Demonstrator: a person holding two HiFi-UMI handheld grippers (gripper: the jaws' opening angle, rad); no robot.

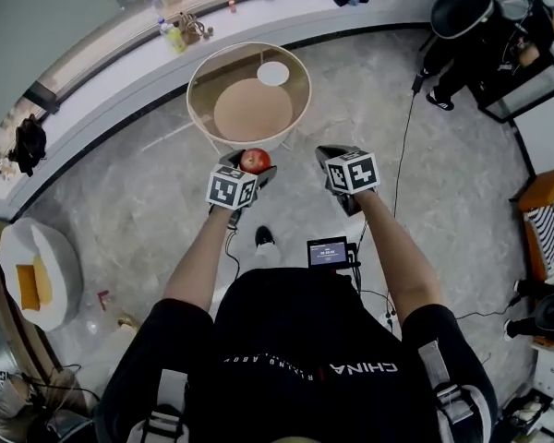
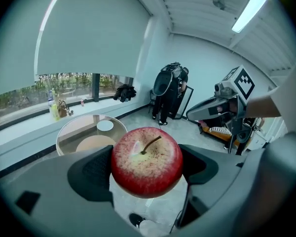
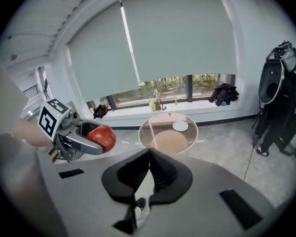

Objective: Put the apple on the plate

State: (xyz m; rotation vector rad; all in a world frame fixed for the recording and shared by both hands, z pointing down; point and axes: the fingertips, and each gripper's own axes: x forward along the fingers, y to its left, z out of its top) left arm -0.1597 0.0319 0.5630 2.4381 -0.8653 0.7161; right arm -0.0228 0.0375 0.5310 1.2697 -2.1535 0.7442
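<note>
Apple (image 1: 254, 161): red, stem up, clamped between the jaws of the left gripper (image 2: 147, 168). It is held in the air above the floor (image 1: 148, 201), just on the near side of the desk (image 1: 223, 67).

Left gripper: closed on the apple, one dark pad pressing its left side and one its right.

Right gripper (image 3: 149, 168): jaws shut together, pads touching at the tips. It sits level with the left gripper, to its right and apart from it.

Desk: round and glass-topped with a pale rim. A tan round shelf shows through the glass. It stands beyond both grippers.

Plate (image 1: 273, 73): small, white and round, lying on the far right part of the glass top, well apart from the apple.

Floor: grey marbled stone.

Sill (image 1: 120, 72): white and curved, running along the far window, with bottles (image 1: 174, 37) standing on it.
</note>
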